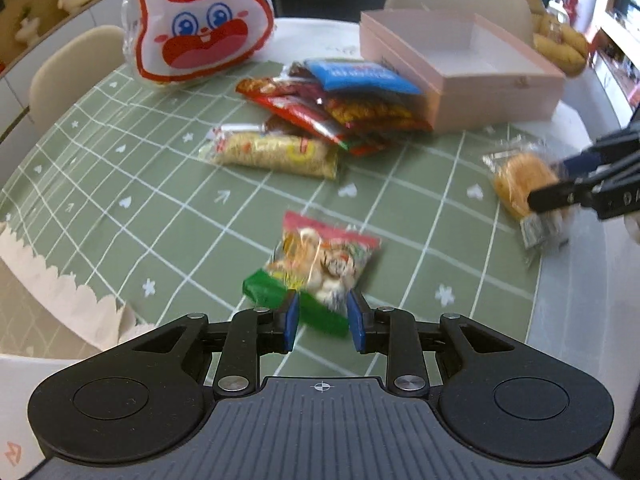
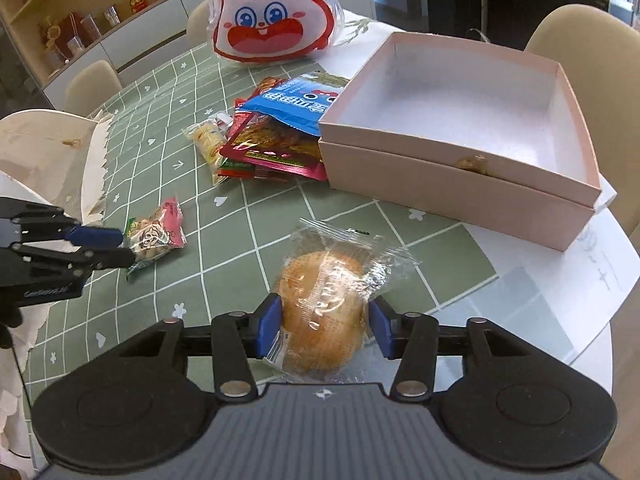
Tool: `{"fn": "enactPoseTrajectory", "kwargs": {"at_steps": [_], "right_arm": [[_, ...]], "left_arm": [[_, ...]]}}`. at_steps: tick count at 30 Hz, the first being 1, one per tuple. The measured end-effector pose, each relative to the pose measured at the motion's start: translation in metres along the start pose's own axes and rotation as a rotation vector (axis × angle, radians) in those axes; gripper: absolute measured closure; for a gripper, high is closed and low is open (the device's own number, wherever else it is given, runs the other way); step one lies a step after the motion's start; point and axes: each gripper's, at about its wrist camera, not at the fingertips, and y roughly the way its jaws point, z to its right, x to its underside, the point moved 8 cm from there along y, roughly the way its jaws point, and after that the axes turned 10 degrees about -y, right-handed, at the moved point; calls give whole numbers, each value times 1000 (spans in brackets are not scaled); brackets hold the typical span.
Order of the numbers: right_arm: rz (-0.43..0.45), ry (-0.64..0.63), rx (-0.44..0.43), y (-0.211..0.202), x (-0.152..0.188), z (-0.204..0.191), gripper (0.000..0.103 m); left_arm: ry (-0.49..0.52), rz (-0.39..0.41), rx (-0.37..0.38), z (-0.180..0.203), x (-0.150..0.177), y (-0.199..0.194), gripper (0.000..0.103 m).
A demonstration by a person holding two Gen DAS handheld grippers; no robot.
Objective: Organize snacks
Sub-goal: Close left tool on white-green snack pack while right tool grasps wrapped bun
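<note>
We have barely begun: the pink box (image 2: pixel 460 128) is empty, snacks lie beside it, left tongs (image 1: pixel 322 320) apart around a candy bag (image 1: pixel 320 268), right tongs (image 2: pixel 325 326) apart around a wrapped bun (image 2: pixel 324 300).

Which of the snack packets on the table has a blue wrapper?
The blue packet on top of the pile, its edge against the pink box. The other packets in the pile are red, orange or clear.

You are in a home dining room: round table (image 2: pixel 592 280) with green grid tablecloth (image 1: pixel 132 184), beige chairs (image 2: pixel 588 44), wall shelves of figurines (image 2: pixel 80 12).
</note>
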Motion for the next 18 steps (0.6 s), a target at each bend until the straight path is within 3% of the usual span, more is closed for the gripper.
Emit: {"fn": "enactPoseTrajectory", "kwargs": {"at_steps": [5,7,10,12,14,18], "right_arm": [[3,1,6,0,4,-3,51],[4,-7,13,-1,6,-3,50],[4,2,14,-2,7,-1,46],[3,14,12,-1,7,0,46],[3,18,11,0,8,0,45],[7,18,13,1,9,-1,41]], "left_arm": [[90,-69,41,16,13,8,74],[145,-80,53,26,17,9,79],[136,-112,118,34,16,9,79],[95,-126,174,37,15,11,69],[76,-133,219,43,14,13,51],[67,-138,247,50,14,14,40]]}}
